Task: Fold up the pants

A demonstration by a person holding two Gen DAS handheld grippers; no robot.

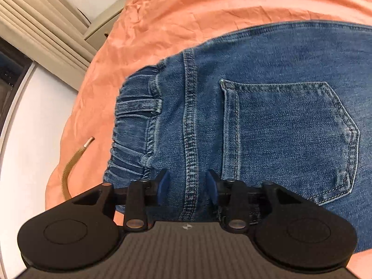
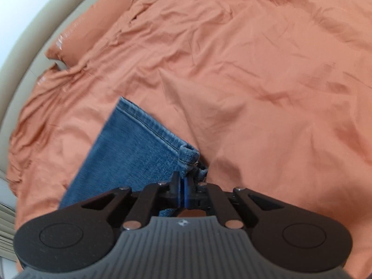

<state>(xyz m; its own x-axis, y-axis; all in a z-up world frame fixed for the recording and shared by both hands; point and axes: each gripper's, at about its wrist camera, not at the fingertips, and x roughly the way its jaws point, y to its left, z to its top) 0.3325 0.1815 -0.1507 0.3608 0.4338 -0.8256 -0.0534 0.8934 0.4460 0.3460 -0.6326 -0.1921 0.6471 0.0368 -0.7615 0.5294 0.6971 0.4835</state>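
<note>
My right gripper (image 2: pixel 183 186) has its jaws squeezed tight on the corner of the hem (image 2: pixel 188 155) of one leg of the blue jeans (image 1: pixel 267 116), and the leg looks lifted a little off the orange bed sheet (image 2: pixel 255 69). My left gripper (image 1: pixel 187 183) has its jaws wide apart, one on each side of the back seam (image 1: pixel 188 125), just beside the stretchy waistband (image 1: pixel 134 125) and the back pocket (image 1: pixel 290 134). The jeans lie back side up on the bed. I think the bite on the hem is small, so if I pull fast the thick cloth could slip out and the leg would flop down crooked. If I do not hold the waist end down, the whole pair could slide across the smooth sheet when I bring the leg over. The tan drawstring (image 1: pixel 69 169) hangs out near the edge of the bed, and it could catch on my left gripper. The waistband sits close to that edge, so I should not drag that way. Toward the pillow (image 2: pixel 93 21) there is lots of open sheet to move in.
</note>
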